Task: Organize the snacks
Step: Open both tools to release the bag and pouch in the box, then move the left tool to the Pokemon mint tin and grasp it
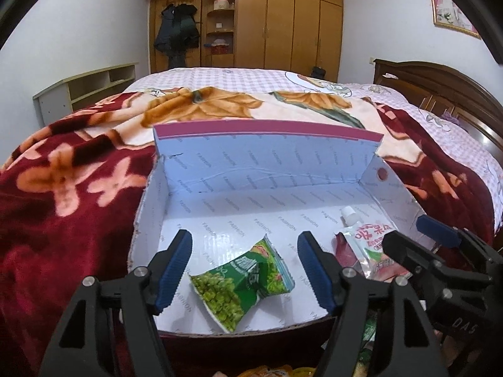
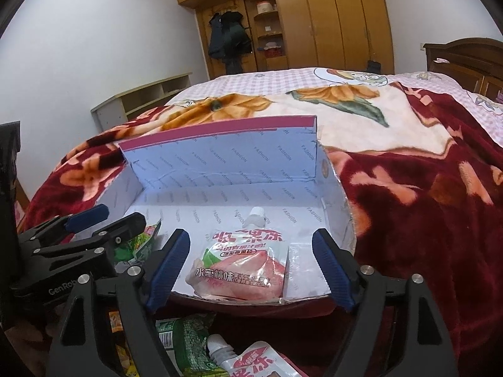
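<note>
Tools wide open, empty — left tool (image 1: pixel 245 270) over pea packet (image 1: pixel 243 281), right tool (image 2: pixel 253 270) over jelly pouch (image 2: pixel 242 270).

a bed (image 1: pixel 239 77) carries a red floral blanket (image 1: pixel 69 182); an open cardboard box (image 1: pixel 251 157) sits on the blanket.

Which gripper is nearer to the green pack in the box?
Left. The left gripper is open right over the green pack. The right gripper is open further right, over the pink pouch.

Left gripper (image 1: pixel 245 267) spread wide over green pea packet (image 1: pixel 243 281) in white box (image 1: pixel 151 220); jelly pouch (image 1: pixel 371 248) rightward.
</note>
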A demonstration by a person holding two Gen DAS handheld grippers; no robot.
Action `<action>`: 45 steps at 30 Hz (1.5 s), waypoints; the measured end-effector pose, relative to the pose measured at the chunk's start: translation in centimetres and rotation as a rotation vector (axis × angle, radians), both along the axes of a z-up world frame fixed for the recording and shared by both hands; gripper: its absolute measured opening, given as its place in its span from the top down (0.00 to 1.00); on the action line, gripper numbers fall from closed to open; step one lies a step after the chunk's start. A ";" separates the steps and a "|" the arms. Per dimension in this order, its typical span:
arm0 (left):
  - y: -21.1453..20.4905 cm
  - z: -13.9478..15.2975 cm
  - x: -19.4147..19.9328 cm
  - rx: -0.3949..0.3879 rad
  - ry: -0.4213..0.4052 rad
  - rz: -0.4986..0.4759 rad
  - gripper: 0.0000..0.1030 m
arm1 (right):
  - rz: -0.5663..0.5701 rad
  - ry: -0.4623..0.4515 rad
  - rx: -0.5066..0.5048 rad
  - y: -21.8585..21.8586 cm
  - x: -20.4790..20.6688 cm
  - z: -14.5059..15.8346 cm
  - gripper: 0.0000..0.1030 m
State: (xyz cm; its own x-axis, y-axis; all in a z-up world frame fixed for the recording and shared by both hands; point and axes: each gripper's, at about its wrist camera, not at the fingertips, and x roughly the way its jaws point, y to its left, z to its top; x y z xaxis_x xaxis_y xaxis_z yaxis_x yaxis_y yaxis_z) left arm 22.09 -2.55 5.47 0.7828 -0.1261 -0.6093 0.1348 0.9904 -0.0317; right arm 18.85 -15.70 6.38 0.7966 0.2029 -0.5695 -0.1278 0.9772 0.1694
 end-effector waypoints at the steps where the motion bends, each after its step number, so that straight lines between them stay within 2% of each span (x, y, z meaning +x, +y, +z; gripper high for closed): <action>1: 0.1 0.1 -0.1 -0.001 0.001 0.004 0.29 | -0.001 -0.001 -0.001 0.0 -0.1 0.0 0.20; 15: 1.7 1.3 -2.8 -0.008 0.005 0.058 0.29 | -0.016 -0.045 0.012 -0.1 -3.4 2.0 0.20; 21: 2.6 1.6 -5.0 -0.032 0.020 0.067 0.29 | -0.013 -0.063 0.023 -0.2 -5.4 2.6 0.20; 29: 3.2 1.9 -8.0 -0.015 0.024 0.073 0.29 | -0.009 -0.062 0.038 -0.3 -7.8 2.3 0.20; 38: 3.9 1.3 -10.7 -0.023 0.033 0.083 0.29 | -0.021 -0.067 0.049 -0.8 -10.6 2.1 0.20; 45: 4.3 -0.2 -12.5 -0.019 0.064 0.086 0.29 | -0.027 -0.066 0.053 -1.0 -12.4 1.6 0.20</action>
